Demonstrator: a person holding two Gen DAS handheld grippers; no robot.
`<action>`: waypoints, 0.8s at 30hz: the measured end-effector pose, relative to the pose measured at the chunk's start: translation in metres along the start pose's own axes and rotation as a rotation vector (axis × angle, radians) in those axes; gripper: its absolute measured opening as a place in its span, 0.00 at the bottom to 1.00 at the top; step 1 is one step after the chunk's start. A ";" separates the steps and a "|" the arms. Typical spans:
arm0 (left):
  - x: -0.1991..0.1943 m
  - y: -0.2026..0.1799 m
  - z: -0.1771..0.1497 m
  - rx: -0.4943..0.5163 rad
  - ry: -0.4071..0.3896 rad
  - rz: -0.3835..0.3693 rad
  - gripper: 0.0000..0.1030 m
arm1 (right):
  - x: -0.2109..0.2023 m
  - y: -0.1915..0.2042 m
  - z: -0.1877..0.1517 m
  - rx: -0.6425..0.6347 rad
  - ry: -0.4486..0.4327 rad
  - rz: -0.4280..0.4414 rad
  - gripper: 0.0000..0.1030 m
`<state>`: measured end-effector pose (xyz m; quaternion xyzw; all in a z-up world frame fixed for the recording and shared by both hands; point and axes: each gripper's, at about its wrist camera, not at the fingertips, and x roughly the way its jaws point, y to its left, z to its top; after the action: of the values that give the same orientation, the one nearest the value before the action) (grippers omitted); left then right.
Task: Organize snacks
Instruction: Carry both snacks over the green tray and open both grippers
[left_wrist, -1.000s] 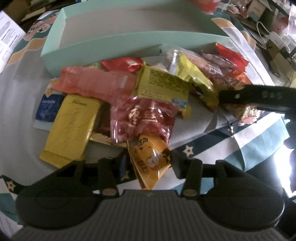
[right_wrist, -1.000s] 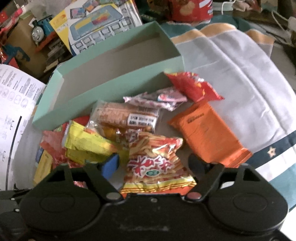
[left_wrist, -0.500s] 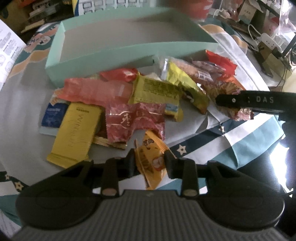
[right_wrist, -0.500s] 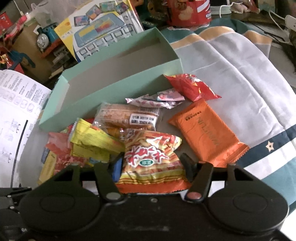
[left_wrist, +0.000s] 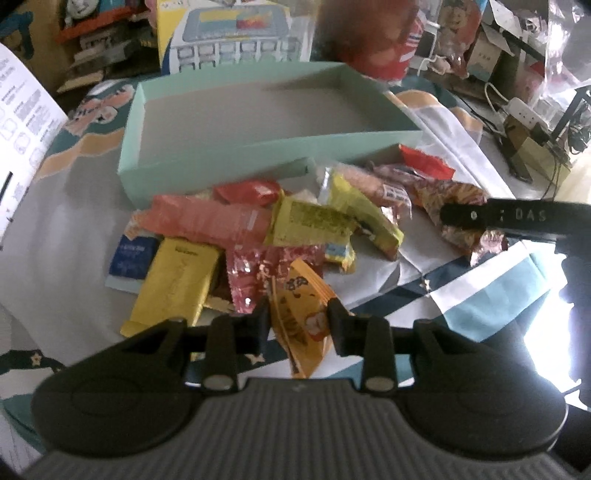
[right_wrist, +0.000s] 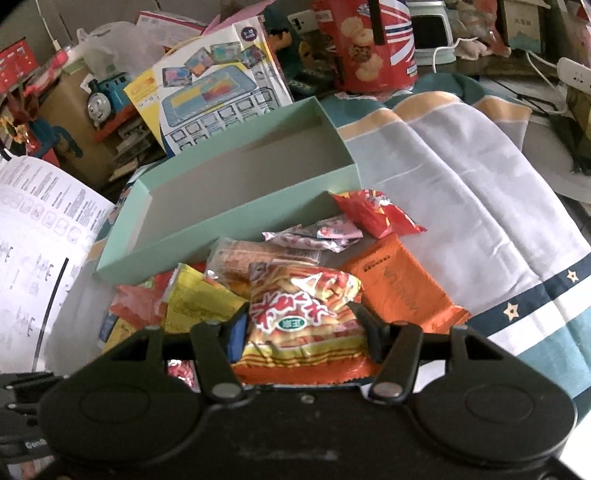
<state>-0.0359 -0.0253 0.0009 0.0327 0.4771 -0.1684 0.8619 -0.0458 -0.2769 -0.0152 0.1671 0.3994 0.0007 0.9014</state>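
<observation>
My left gripper (left_wrist: 298, 314) is shut on a small orange snack packet (left_wrist: 295, 291), held just above the pile. My right gripper (right_wrist: 300, 314) is shut on a red and yellow snack bag (right_wrist: 295, 295), and one of its fingers (left_wrist: 498, 216) shows at the right of the left wrist view. Several loose snacks lie on the cloth: a yellow bar (left_wrist: 177, 280), a pink packet (left_wrist: 210, 221), an orange packet (right_wrist: 399, 284) and a red one (right_wrist: 373, 214). Behind the pile stands the mint-green box (left_wrist: 258, 147) (right_wrist: 229, 218), with nothing inside.
A grey cloth (right_wrist: 461, 192) with blue and white stripes covers the table. A printed sheet (right_wrist: 37, 229) lies at the left. Behind the box stand a toy carton (right_wrist: 207, 96), a toy train (right_wrist: 107, 96) and a red biscuit tin (right_wrist: 369, 44). Cables and a power strip (left_wrist: 517, 110) lie at the right.
Both grippers closed on their packets, then rose. The orange packet and the red and yellow bag lifted off the pile, and the box shows more fully.
</observation>
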 end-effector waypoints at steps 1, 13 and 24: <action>-0.001 0.002 0.002 -0.007 -0.002 0.001 0.31 | 0.000 0.002 0.000 -0.007 -0.001 0.001 0.58; 0.000 0.023 0.085 -0.012 -0.103 0.046 0.31 | 0.010 0.014 0.052 -0.035 -0.050 0.044 0.58; 0.088 0.049 0.216 -0.013 -0.076 0.080 0.32 | 0.098 0.033 0.167 -0.118 -0.059 0.004 0.58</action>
<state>0.1984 -0.0493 0.0400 0.0398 0.4434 -0.1316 0.8857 0.1453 -0.2828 0.0285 0.1144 0.3716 0.0212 0.9211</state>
